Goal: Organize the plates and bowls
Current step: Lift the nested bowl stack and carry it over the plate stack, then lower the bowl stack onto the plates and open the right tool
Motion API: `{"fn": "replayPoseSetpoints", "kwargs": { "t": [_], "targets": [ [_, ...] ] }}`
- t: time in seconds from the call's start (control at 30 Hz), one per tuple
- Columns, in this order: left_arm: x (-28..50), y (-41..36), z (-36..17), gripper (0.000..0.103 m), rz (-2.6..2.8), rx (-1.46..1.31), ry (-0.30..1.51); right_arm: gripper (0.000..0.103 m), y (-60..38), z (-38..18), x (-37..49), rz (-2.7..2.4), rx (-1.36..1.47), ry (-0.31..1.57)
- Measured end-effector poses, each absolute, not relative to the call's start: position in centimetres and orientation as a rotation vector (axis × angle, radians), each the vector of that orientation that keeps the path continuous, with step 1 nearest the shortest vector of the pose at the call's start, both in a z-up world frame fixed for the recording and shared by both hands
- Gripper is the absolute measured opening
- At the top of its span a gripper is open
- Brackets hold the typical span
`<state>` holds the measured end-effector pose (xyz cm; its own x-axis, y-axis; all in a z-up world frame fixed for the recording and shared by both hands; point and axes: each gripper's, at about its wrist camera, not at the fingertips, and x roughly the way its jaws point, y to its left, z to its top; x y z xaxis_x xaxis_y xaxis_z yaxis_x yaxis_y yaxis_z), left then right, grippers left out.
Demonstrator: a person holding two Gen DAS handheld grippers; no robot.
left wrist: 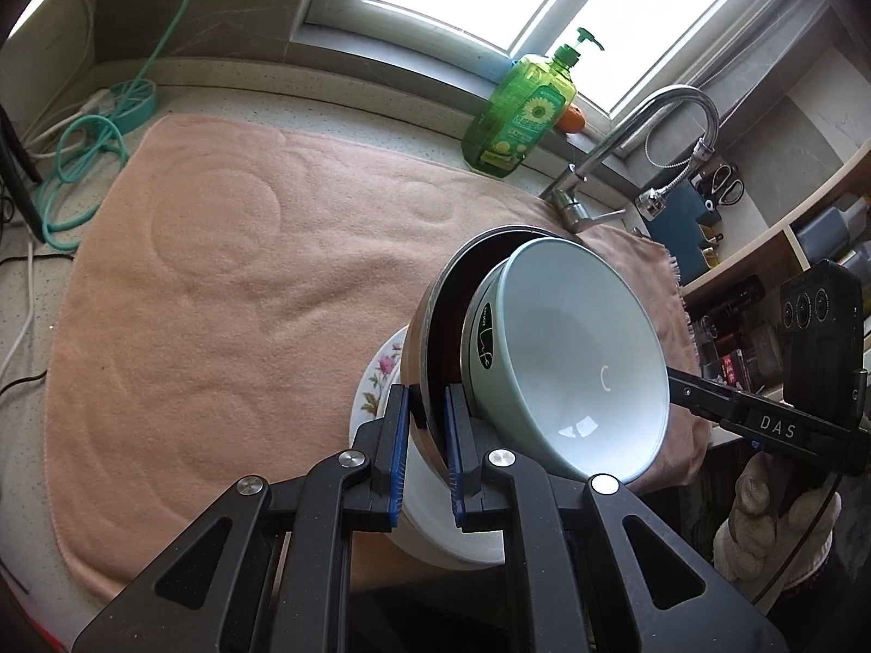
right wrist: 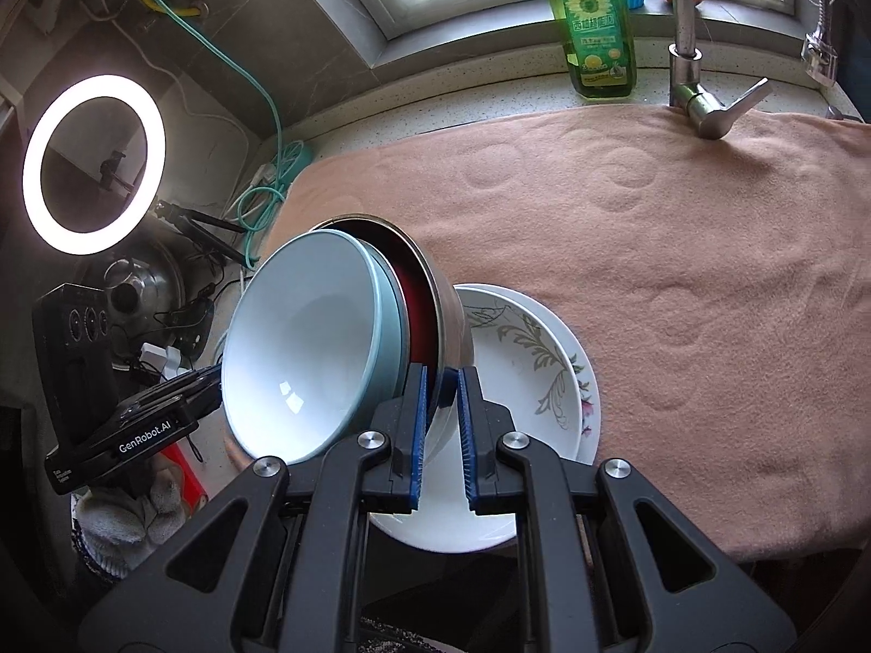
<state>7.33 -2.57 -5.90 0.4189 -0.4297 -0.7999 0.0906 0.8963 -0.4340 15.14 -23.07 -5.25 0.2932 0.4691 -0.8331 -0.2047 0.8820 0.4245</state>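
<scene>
Sunlit window and a speckled counter (left wrist: 337, 92) frame a peach towel (left wrist: 228, 272) that cushions the dishes. Left claw (left wrist: 427, 430) and right claw (right wrist: 441, 413) each pinch the rim of a steel bowl (right wrist: 449, 299), tilted on edge from opposite sides, likely to steady its weight. A pale blue bowl (left wrist: 571, 359) nests inside it, leaning outward. Both hang over the stacked floral plates (right wrist: 533, 370) at the towel's near edge, probably to be set down there. The blue bowl looks loose and could slide out
</scene>
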Motion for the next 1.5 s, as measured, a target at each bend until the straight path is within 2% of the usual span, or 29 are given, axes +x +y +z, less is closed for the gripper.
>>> {"fn": "replayPoseSetpoints", "kwargs": {
  "t": [0.47,1.5],
  "targets": [
    [7.5,-5.3,-7.0,0.010,-0.376,-0.311,1.146,0.011,-25.4,-7.0,14.1,0.408,0.281,1.227],
    [7.7,-5.4,-8.0,0.010,-0.358,-0.306,1.174,0.013,-25.2,-9.0,14.0,0.417,0.287,1.273]
  ]
}}
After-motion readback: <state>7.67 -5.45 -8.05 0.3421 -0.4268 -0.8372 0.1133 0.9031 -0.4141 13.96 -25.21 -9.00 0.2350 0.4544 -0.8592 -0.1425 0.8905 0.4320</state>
